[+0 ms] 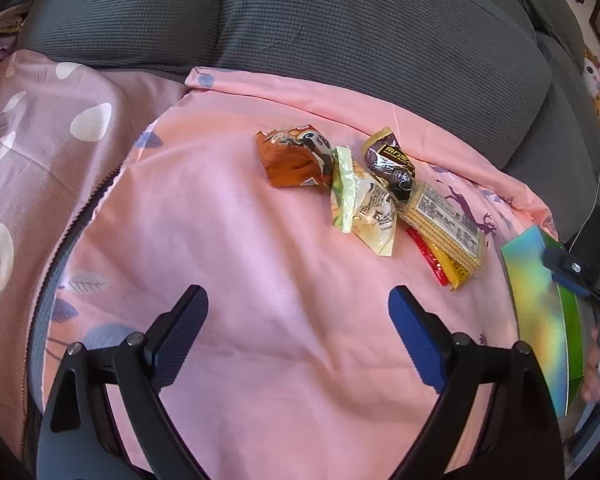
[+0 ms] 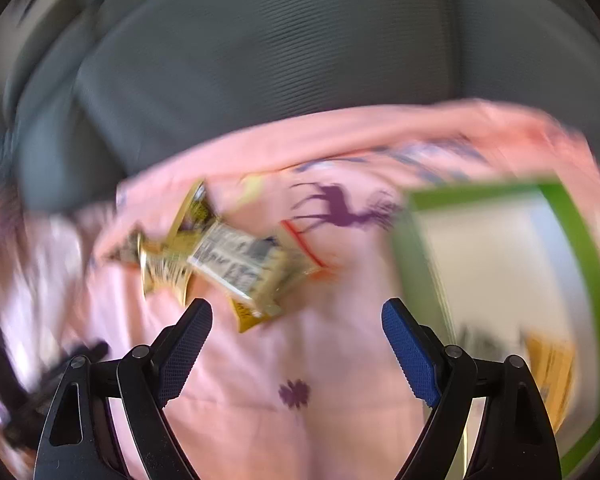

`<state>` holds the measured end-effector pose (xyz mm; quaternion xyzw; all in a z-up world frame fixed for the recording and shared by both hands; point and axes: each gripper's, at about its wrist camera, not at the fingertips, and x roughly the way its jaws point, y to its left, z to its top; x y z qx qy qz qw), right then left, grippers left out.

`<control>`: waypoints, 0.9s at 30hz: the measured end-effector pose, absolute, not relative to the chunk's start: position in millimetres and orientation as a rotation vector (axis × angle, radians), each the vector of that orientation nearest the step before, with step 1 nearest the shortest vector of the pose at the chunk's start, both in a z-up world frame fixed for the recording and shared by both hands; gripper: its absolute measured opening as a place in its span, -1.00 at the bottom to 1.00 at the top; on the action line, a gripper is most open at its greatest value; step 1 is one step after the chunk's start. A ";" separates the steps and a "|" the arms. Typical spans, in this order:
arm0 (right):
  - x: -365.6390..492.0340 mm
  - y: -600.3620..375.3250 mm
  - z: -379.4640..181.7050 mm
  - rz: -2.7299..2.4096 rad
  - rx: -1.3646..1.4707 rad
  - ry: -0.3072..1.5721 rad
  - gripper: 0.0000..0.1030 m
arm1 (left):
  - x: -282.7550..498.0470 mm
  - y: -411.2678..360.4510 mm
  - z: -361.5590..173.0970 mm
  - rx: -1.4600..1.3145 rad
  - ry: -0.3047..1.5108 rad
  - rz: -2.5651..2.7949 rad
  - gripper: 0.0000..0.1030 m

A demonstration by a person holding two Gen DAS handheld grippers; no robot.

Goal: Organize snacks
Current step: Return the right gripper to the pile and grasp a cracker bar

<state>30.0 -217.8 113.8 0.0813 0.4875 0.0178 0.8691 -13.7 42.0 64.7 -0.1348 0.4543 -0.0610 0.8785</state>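
Observation:
A pile of snack packets lies on a pink sheet (image 1: 228, 280): an orange-brown packet (image 1: 294, 156), a pale green packet (image 1: 360, 200), a dark brown and gold packet (image 1: 390, 166), and a long yellow wafer packet (image 1: 446, 226) over a red one (image 1: 426, 256). My left gripper (image 1: 298, 300) is open and empty, below the pile. My right gripper (image 2: 296, 314) is open and empty; its view is blurred, with the wafer packet (image 2: 240, 266) just ahead. A green-rimmed box (image 2: 512, 280) stands to its right with a yellow packet (image 2: 550, 372) inside. The box's iridescent side (image 1: 540, 312) shows in the left wrist view.
Grey sofa cushions (image 1: 300, 20) rise behind the sheet. A mauve spotted cloth (image 1: 40, 140) lies at the left. Plush toys (image 1: 596, 80) sit at the far right. The right gripper's finger (image 1: 568, 268) shows over the box in the left wrist view.

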 end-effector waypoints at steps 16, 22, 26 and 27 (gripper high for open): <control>142.2 -143.7 31.6 0.275 -0.201 1.335 0.69 | -9.1 66.8 60.2 -0.386 1.007 -0.151 0.78; 124.2 -143.5 37.2 0.238 -0.195 1.305 0.22 | -9.2 64.1 59.3 -0.377 1.015 -0.154 0.78; 106.7 -153.5 50.6 0.233 -0.073 1.290 0.08 | -9.6 66.2 58.3 -0.381 1.018 -0.144 0.78; 97.8 -155.4 56.8 0.226 -0.040 1.272 0.06 | -9.6 67.4 58.2 -0.384 1.019 -0.139 0.78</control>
